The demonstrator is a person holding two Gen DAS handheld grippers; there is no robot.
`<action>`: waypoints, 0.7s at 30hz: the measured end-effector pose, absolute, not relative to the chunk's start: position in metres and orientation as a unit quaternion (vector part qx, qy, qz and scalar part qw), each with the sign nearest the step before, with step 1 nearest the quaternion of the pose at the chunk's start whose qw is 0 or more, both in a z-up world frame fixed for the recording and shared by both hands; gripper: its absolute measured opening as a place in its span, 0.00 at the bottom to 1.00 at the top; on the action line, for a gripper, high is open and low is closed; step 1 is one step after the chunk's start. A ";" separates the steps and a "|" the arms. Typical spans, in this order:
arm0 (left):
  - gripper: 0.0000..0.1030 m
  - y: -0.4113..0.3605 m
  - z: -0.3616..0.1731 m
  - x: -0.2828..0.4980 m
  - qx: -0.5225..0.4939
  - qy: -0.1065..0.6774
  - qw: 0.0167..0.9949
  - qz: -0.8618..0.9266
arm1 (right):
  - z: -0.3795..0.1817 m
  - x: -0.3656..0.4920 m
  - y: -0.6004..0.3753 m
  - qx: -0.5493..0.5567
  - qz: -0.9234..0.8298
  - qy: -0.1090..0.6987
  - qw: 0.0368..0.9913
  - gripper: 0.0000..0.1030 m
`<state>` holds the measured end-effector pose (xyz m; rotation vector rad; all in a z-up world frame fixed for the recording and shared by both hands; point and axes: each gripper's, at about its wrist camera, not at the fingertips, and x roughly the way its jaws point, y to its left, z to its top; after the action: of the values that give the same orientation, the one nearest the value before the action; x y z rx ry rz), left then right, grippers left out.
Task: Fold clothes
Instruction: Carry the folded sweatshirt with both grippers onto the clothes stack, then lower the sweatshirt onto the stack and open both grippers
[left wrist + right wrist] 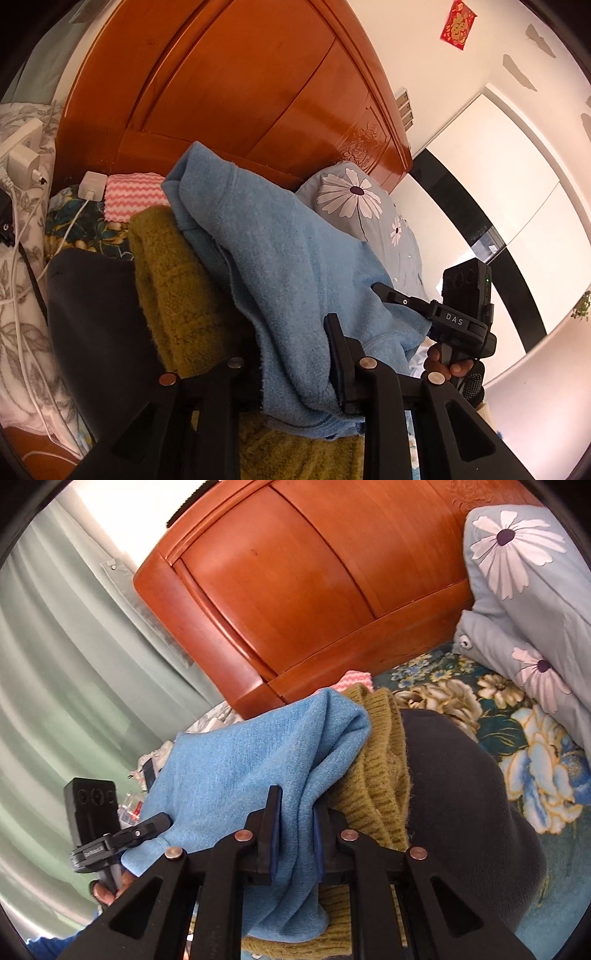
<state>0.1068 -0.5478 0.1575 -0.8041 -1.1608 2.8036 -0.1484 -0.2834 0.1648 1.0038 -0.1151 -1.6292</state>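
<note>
A light blue knit garment [280, 266] hangs bunched between my two grippers, above a pile of clothes. My left gripper [295, 354] is shut on one end of it; its left finger is hidden behind the cloth. My right gripper [295, 834] is shut on the other end of the blue garment [236, 771], and it also shows in the left wrist view [402, 299]. Under the blue garment lie an olive-green knit sweater [173, 288], also in the right wrist view [376, 760], and a dark grey fleece garment [465, 805].
The clothes lie on a bed with a floral sheet [532, 753]. An orange wooden headboard [236, 81] stands behind. A grey daisy-print pillow [524, 576] lies at one side. A pink zigzag cloth [129, 195], white chargers and cables [88, 188] lie near the headboard. Green curtains [62, 679] hang beyond.
</note>
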 end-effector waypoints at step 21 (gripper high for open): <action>0.54 -0.544 0.222 0.162 -0.234 -0.243 -0.098 0.936 | 0.210 -0.133 -0.254 0.396 -0.759 -0.024 0.517 0.24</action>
<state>0.1623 -0.5443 0.2218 -0.7854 -0.8152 3.1407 -0.1327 -0.2542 0.2098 0.9509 -0.0583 -1.8215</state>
